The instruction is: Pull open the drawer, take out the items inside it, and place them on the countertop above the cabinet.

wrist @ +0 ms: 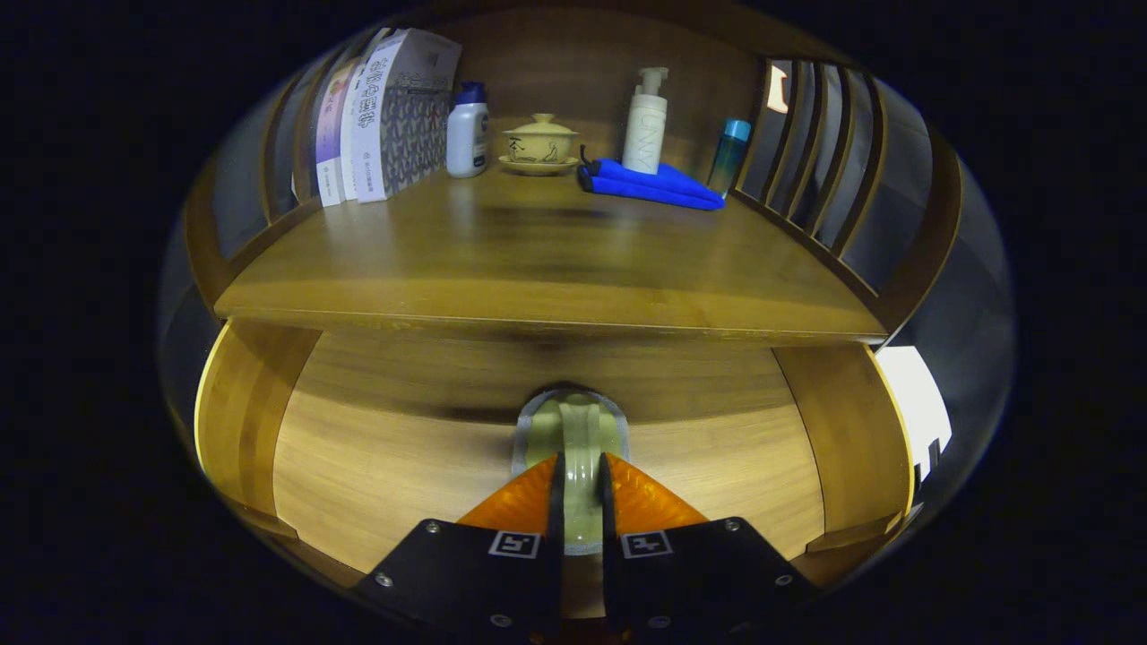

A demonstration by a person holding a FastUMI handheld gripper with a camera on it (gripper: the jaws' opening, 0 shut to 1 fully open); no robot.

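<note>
Inside the pulled-open drawer (376,466), the gripper (581,488) clenches a pale green cloth (573,425), both orange fingers (524,502) pressing its raised fold at 6 o'clock. Above, on the countertop (538,260), books (376,116) lean at 10 o'clock beside a white bottle (467,130); a lidded teacup (540,143) sits at 12; a pump bottle (646,121), blue folded cloth (650,185) and teal bottle (729,154) stand toward 1.

In the open drawer (376,466), a cloth-like item (573,430) pinched between gripper (581,475) fingers. Countertop (538,260) above; books (376,116) at eleven, lidded cup (539,141) at twelve, folded towel (650,184) at one.
</note>
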